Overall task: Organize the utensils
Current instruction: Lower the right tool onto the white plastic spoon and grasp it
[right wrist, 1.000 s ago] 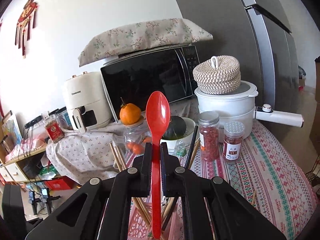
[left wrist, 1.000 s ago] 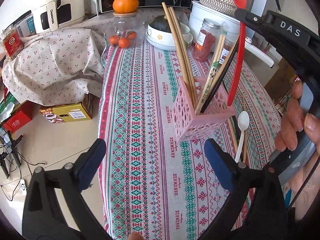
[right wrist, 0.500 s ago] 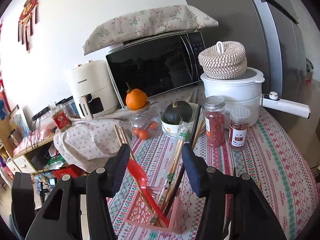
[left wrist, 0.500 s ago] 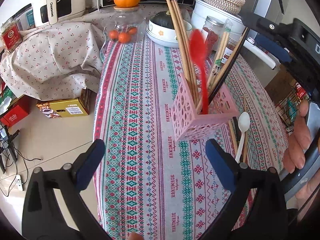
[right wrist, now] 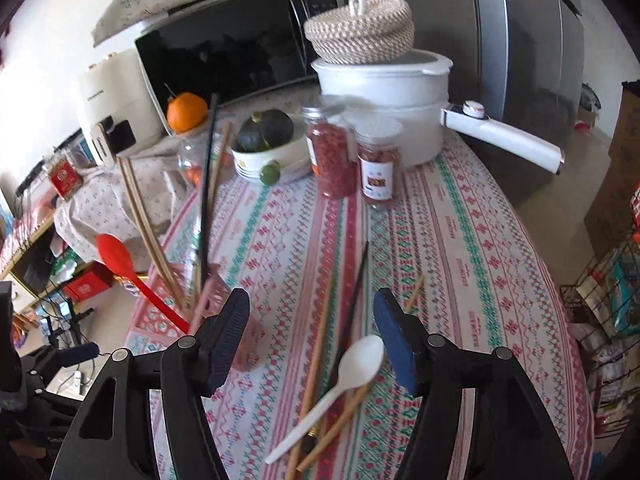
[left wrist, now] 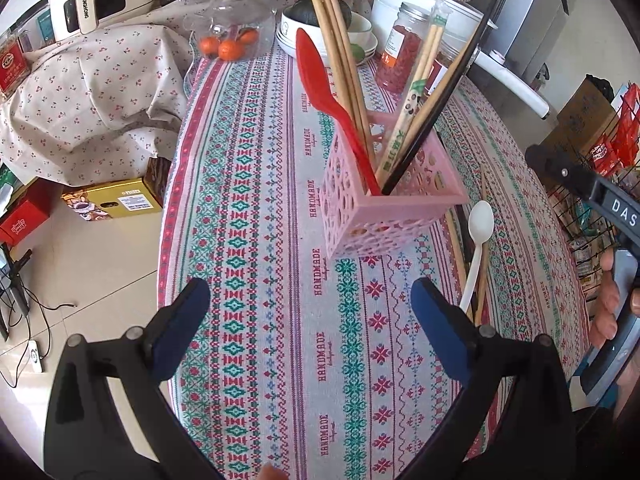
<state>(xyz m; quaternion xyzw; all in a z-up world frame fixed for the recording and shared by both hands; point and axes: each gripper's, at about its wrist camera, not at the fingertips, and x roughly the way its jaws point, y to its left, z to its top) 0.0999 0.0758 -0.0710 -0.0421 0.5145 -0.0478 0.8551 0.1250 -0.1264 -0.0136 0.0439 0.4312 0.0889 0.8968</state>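
A pink perforated utensil basket (left wrist: 384,204) stands on the patterned tablecloth (left wrist: 280,280). It holds a red spoon (left wrist: 320,76), wooden chopsticks (left wrist: 336,40) and a black chopstick (left wrist: 444,92). A white spoon (left wrist: 478,236) lies on the cloth just right of the basket, on loose chopsticks (right wrist: 316,364). My left gripper (left wrist: 308,324) is open and empty, near the cloth in front of the basket. My right gripper (right wrist: 310,340) is open and empty, above the white spoon (right wrist: 344,376); the red spoon (right wrist: 124,268) and the basket (right wrist: 216,292) are to its left.
At the table's far end stand a white pot (right wrist: 384,96) with a long handle and woven lid, two jars (right wrist: 336,152), a bowl with a green squash (right wrist: 268,140) and a glass jar topped by an orange (left wrist: 234,16). The table edge drops to the floor at left (left wrist: 160,240).
My right gripper opened and let go of the red spoon, which now stands tilted in the pink basket. The right gripper then moved right and down over the white spoon.
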